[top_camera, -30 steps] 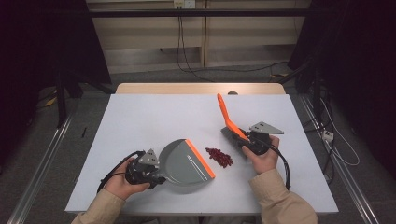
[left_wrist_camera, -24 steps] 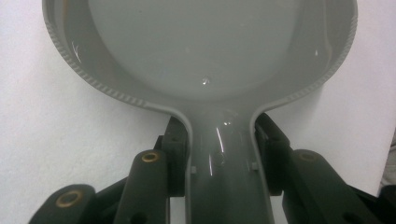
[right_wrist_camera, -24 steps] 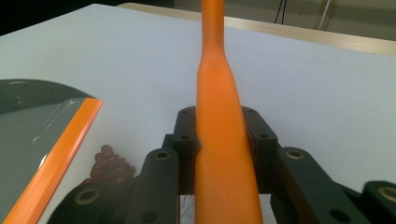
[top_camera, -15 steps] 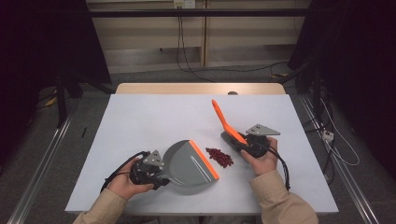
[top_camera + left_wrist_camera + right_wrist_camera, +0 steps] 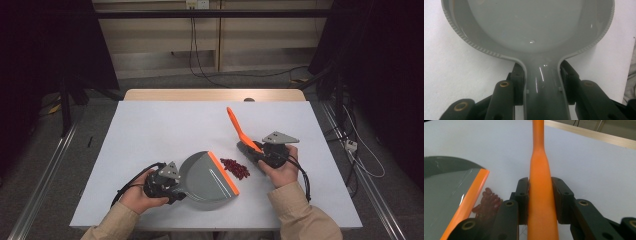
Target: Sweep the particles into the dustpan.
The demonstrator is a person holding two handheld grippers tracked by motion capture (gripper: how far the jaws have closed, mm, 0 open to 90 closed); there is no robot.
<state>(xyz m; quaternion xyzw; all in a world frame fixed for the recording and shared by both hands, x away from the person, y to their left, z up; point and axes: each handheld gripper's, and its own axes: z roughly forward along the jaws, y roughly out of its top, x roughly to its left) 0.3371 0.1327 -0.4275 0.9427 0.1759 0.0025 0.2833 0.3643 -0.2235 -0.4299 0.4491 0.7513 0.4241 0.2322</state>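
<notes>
A grey dustpan [image 5: 202, 181] with an orange lip [image 5: 223, 172] lies flat on the white table [image 5: 165, 125]. My left gripper [image 5: 176, 188] is shut on its handle; the left gripper view has the pads pressed on both sides of the dustpan handle [image 5: 543, 100], left gripper [image 5: 543, 82]. A small heap of red beans [image 5: 235, 168] lies just right of the lip. My right gripper [image 5: 257, 150] is shut on an orange brush handle [image 5: 238, 126] that slants up and left, its jaws having just closed tighter on the handle [image 5: 540, 170]. The beans [image 5: 487, 200] sit left of my right gripper [image 5: 540, 195].
The table's wooden far edge [image 5: 215, 94] runs across the back. Cables [image 5: 295, 170] trail from both grippers toward the front edge. Dark stands and metal rails flank the table on the floor.
The orange handle has tipped a little lower and to the left. The dustpan has slid slightly right, bringing its lip closer to the beans.
</notes>
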